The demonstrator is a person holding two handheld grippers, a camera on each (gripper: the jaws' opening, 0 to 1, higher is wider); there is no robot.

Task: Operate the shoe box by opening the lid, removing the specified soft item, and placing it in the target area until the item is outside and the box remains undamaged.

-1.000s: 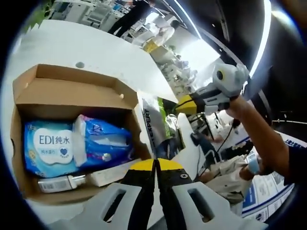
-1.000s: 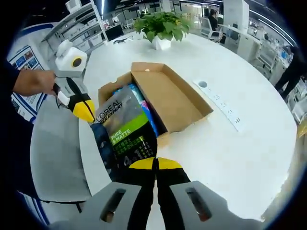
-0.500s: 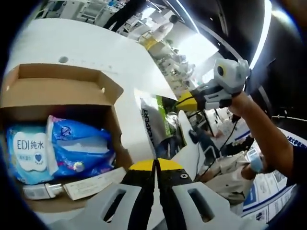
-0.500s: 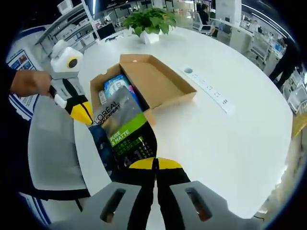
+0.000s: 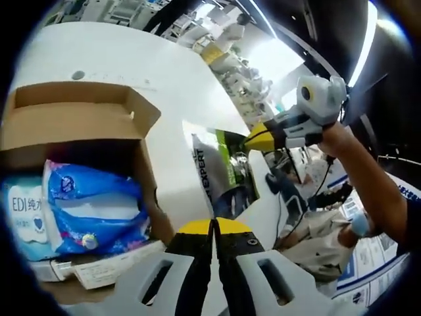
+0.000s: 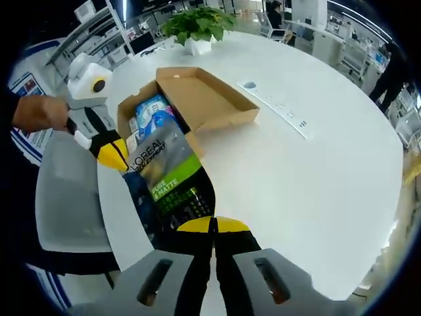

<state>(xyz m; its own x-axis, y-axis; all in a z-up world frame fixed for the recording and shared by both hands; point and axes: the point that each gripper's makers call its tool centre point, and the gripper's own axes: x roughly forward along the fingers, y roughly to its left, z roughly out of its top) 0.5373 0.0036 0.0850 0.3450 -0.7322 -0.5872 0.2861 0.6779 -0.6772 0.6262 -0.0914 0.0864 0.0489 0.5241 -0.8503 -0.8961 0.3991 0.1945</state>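
Note:
The brown cardboard shoe box point(image 5: 85, 122) lies open on the white table, its lid folded back. Inside lie a blue wipes pack point(image 5: 92, 204) and a pale blue EDI pack point(image 5: 23, 217). A grey and green L'Oreal pouch point(image 5: 220, 174) hangs outside the box, beside its near wall. My left gripper point(image 5: 214, 227) is shut on one end of the pouch. The right gripper point(image 5: 263, 138) pinches the opposite end. In the right gripper view the pouch point(image 6: 168, 178) rises from my shut right gripper point(image 6: 214, 225). The left gripper point(image 6: 113, 153) meets its top corner, with the box point(image 6: 197, 99) behind.
The round white table point(image 6: 296, 184) spreads wide to the right of the box. A power strip point(image 6: 273, 105) lies on it and a potted plant point(image 6: 197, 26) stands at its far edge. A grey chair point(image 6: 66, 197) sits below the left gripper. A person's hand holds each gripper.
Both grippers have carried the pouch a little further from the box, which now lies smaller and higher in the right gripper view. Both stay shut on the pouch.

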